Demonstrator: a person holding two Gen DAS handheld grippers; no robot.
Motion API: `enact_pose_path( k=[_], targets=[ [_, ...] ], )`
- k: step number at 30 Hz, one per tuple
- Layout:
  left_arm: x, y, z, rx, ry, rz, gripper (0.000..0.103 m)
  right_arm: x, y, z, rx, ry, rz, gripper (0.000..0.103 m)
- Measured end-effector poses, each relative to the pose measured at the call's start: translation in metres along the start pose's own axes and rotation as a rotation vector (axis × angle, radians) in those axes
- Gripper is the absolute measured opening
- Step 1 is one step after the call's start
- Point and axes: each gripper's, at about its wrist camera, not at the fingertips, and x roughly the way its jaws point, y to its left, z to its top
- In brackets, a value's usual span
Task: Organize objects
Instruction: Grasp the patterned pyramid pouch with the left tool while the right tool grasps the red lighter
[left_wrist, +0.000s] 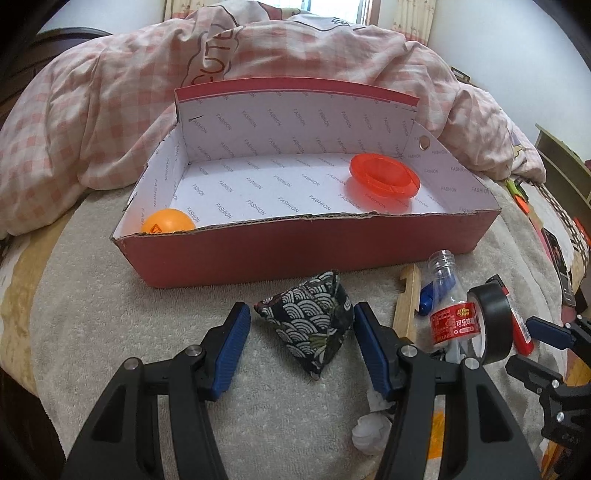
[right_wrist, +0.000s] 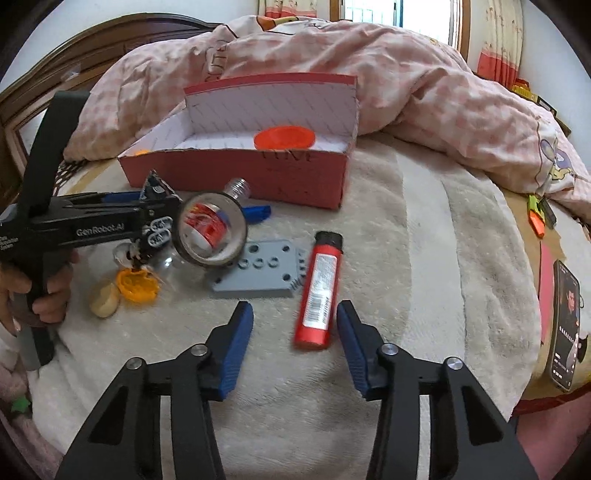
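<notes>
A red cardboard box (left_wrist: 306, 254) with a white lining sits on the bed. It holds an orange ball (left_wrist: 168, 221) at its left and a red plastic dish (left_wrist: 384, 173) at its right. My left gripper (left_wrist: 301, 321) is open around a dark wave-patterned fabric pouch (left_wrist: 306, 321) on the blanket, jaws on either side of it. My right gripper (right_wrist: 295, 321) is open, with a red lighter (right_wrist: 319, 291) lying just inside its right jaw. The box also shows in the right wrist view (right_wrist: 236, 173).
A small clear bottle (left_wrist: 448, 306), a roll of black tape (left_wrist: 493, 325), a wooden stick (left_wrist: 408, 302) and a blue clip (left_wrist: 428, 299) lie right of the pouch. A grey plastic plate (right_wrist: 260, 273), an orange cap (right_wrist: 136, 284) and a phone (right_wrist: 565, 325) lie nearby. A pink quilt (left_wrist: 110, 110) is heaped behind the box.
</notes>
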Motion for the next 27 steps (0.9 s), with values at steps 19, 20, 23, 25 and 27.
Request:
enact_pose_path(
  k=[19,20,23,25,27],
  targets=[
    [0.000,-0.003,-0.001,0.014,-0.008,0.037,0.040,0.022,-0.002,0.016,0.005,-0.045,-0.026,0.022],
    [-0.001,-0.002,-0.001,0.011,-0.007,0.037,0.040,0.021,-0.001,0.015,0.004,-0.047,-0.026,0.021],
    [-0.008,0.003,-0.005,-0.001,-0.007,0.036,0.040,0.019,0.002,0.013,0.002,-0.047,-0.012,0.021],
    [-0.014,0.007,-0.008,-0.011,-0.011,0.035,0.040,0.016,0.006,0.011,-0.006,-0.046,-0.002,0.021],
    [-0.017,0.011,-0.010,-0.016,-0.010,0.035,0.040,0.013,0.012,0.008,-0.018,-0.042,0.014,0.021]
  ],
)
